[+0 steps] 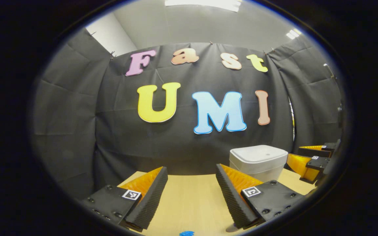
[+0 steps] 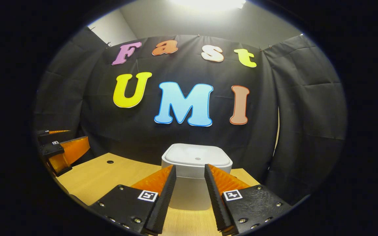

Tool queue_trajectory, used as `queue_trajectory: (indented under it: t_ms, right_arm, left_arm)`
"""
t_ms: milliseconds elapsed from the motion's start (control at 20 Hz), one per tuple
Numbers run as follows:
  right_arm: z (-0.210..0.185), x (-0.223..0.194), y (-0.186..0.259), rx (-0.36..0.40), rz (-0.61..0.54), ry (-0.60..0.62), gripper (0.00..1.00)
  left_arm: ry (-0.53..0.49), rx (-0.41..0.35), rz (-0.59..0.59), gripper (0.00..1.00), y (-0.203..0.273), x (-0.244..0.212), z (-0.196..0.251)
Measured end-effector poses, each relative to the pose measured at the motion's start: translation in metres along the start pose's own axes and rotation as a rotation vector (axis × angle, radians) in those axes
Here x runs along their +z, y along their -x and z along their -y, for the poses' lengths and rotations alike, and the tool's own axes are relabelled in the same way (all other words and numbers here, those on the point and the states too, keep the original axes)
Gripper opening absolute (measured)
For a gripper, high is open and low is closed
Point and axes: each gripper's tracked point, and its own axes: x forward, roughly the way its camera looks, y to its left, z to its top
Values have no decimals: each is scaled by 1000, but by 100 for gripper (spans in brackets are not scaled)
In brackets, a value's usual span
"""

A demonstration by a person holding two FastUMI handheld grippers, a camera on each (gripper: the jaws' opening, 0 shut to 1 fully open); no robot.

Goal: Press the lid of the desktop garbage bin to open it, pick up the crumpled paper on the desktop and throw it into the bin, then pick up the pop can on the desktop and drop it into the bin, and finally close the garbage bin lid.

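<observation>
The white desktop bin stands straight ahead of my right gripper, its flat lid down. That gripper is open, its fingers hovering just short of the bin's front with nothing between them. In the left gripper view the bin sits ahead and to the right, lid down. My left gripper is open above the wooden table, holding nothing. The right gripper shows beside the bin at the far right. The left gripper shows at the far left of the right gripper view.
The table ends at the black cloth wall right behind the bin. A small dark hole marks the tabletop left of the bin. A small blue thing lies at the bottom edge, below my left fingers.
</observation>
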Motion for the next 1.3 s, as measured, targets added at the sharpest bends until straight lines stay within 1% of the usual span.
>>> queue_trajectory:
  t_ms: [50,100,150,200,250,300,350,450,500,550,600,650,700,750,800,850,900,1100,1150,1200,1300]
  right_arm:
    - [3,-2,1,-7,-5,-4,58]
    - [6,0,0,-10,6,-10,44]
    - [3,0,-2,-10,6,-11,31]
    - [3,1,-3,-11,5,-6,31]
    - [2,0,-4,-7,5,2,31]
    - [1,-1,-5,-5,1,12,31]
    - [-1,-3,-5,2,-3,19,31]
    - [-6,-3,-4,12,-2,40,31]
    - [6,5,-4,-44,17,45,31]
    - [3,8,-7,-34,37,44,5]
    - [1,7,-2,-31,35,40,9]
    - [-2,5,-6,-19,33,36,8]
    - [0,3,-6,-22,27,36,8]
    - [-1,3,-12,-16,28,30,4]
    - [-3,2,-8,-8,23,21,0]
    - [-2,0,-9,-7,17,14,0]
    - [-2,0,-9,1,13,3,0]
    - [8,-4,-25,-12,-16,-20,1]
    - [9,-4,-31,-7,-18,-26,1]
    - [9,-1,-36,4,-18,-32,1]
    - [17,0,-48,-3,-21,-25,1]
  left_arm:
    - [1,1,1,96,-1,0,-1]
    - [2,2,0,100,-1,-2,-2]
    - [4,6,-1,96,0,-3,-4]
    - [7,11,-3,100,-1,-4,-5]
    - [9,12,-6,96,-1,-5,-6]
    - [9,13,-10,100,-3,-7,-7]
    - [9,13,-10,100,-3,-7,-7]
    - [8,12,-7,93,-5,-6,-6]
    - [6,11,-8,96,-7,-6,-5]
    - [3,12,-8,96,-7,-7,-5]
    - [3,12,-9,100,-7,-9,-7]
    - [6,11,-11,100,-6,-9,-6]
    - [8,8,-13,96,-7,-10,-6]
    - [8,9,-15,100,-8,-10,-6]
    - [6,10,-14,100,-9,-10,-6]
    - [6,12,-12,100,-9,-9,-6]
    - [6,12,-14,96,-9,-10,-7]
    - [7,11,-23,96,-11,-14,-6]
    - [4,11,-24,100,-11,-14,-5]
    - [1,11,-26,100,-12,-15,-5]
    - [-4,8,-34,100,-14,-18,-3]
